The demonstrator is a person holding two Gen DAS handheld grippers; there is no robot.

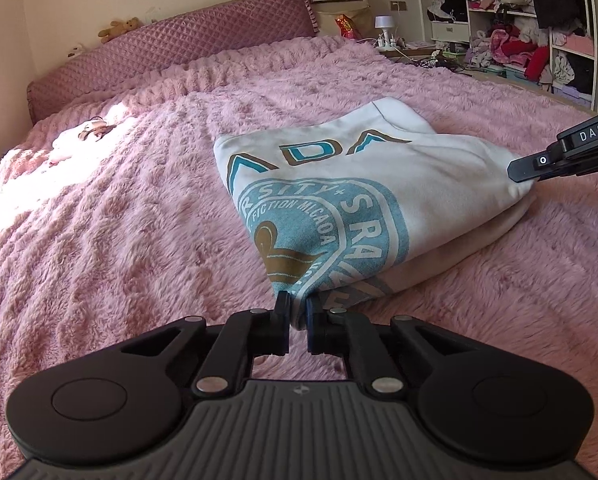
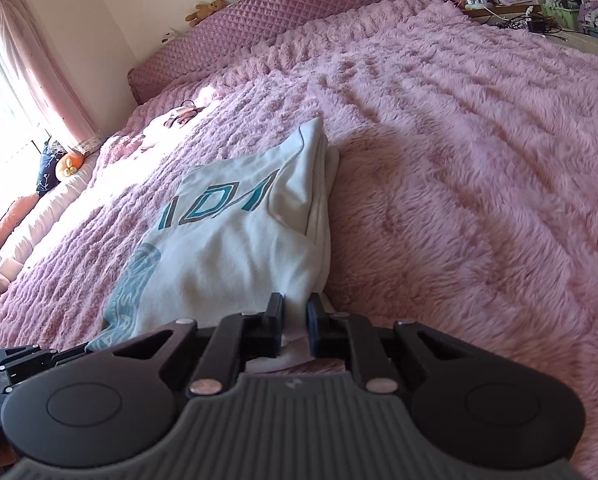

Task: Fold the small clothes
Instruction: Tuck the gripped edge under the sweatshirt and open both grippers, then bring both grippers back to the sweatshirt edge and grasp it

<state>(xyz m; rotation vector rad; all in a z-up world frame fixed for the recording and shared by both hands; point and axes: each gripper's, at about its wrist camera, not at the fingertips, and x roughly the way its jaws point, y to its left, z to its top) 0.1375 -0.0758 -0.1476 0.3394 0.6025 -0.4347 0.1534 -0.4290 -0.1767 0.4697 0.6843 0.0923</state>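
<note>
Two tongs: both are clamped on the same garment, one at each near corner.
Garment: a white sweatshirt with a teal and brown print lies partly folded on the pink plush blanket of the bed, several layers showing along its right edge.
Left tongs: pinched together on the near left corner, where the round teal print bunches between the pads; the cloth there is lifted slightly off the blanket.
Right tongs: closed on the near right corner, white fabric caught between the two fingers; the left wrist view shows them gripping that corner from the side.
Step in hand: judged to be the start of a fold, with the near edge held at both ends and stretched between them.
Next move calls for: raising both corners evenly and carrying them toward the far edge, by the headboard, keeping the edge taut so that the stacked layers do not slide apart.
Risk: uneven lift could skew the fold.
</note>
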